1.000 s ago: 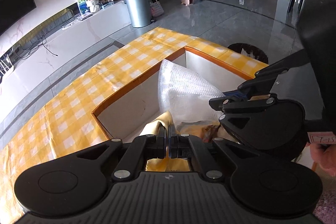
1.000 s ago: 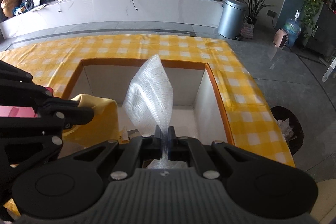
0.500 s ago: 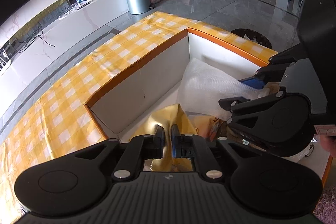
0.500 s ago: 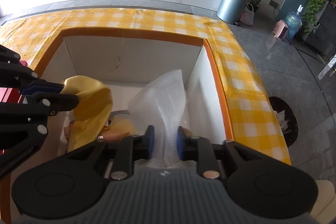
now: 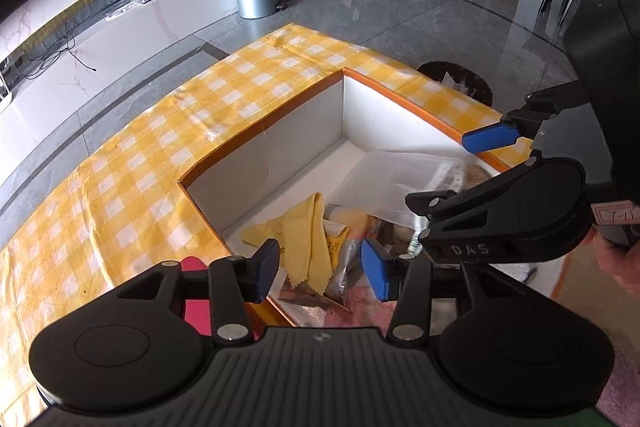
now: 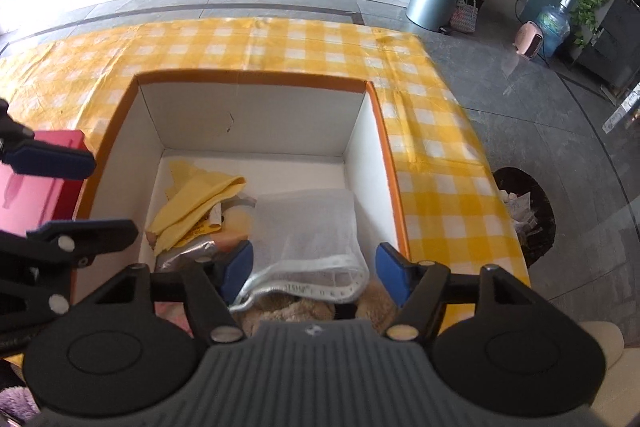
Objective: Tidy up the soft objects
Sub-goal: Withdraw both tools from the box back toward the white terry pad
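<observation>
Both grippers, left gripper (image 5: 320,265) and right gripper (image 6: 316,271), spread wide and empty above box (image 6: 256,81); limp yellow cloth (image 6: 196,201) best pinched at a fold.

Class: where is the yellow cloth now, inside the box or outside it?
Inside. The yellow cloth lies crumpled on the floor of the box, beside the white mesh bag; neither pair of tongs holds it.

A crumpled yellow cloth (image 6: 196,203) lay toward the box's (image 6: 256,123) left wall, a white mesh bag (image 6: 308,227) flat against its right wall.
</observation>
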`<state>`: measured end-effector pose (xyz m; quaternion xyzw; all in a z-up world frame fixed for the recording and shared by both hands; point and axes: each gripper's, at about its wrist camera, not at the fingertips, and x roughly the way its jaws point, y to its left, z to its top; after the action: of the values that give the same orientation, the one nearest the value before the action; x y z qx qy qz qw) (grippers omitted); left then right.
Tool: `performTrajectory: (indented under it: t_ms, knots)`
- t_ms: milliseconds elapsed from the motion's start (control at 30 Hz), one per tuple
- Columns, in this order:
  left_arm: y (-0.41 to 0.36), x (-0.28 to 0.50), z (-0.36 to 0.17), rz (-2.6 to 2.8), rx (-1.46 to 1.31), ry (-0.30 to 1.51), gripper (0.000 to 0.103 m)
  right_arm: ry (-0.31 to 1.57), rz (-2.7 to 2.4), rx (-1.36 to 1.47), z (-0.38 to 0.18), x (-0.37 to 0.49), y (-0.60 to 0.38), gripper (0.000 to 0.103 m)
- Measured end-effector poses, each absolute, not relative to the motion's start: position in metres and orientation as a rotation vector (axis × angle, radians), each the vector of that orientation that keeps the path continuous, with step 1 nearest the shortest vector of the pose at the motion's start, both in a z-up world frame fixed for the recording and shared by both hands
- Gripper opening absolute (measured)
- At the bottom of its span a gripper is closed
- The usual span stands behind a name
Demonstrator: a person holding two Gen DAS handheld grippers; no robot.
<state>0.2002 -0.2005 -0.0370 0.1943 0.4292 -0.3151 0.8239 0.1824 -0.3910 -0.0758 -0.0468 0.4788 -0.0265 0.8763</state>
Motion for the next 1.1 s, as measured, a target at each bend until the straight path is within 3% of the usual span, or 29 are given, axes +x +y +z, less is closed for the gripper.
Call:
performTrajectory:
  t_ms: [167,533,733,1100]
  knots:
    - [-0.181,0.182,-0.014,-0.668,0.380,0.854,0.057,0.909,-0.103,-0.066,-0.049,0.156,-0.386,0.075]
    - [-0.112,0.111,0.014,-0.626,0.290,0.657,0.057,0.663,-0.156,0.106,-0.029,0.070,-0.349,0.079]
    - [-0.068,0.077,0.009,-0.527,0.235,0.602,0.057,0.632,-0.116,0.158,-0.041,0.035,-0.309,0.081]
    - [0.027,0.052,-0.021,-0.316,0.071,0.661,0.057,0.652,0.017,0.131,-0.071,0.011,-0.233,0.081]
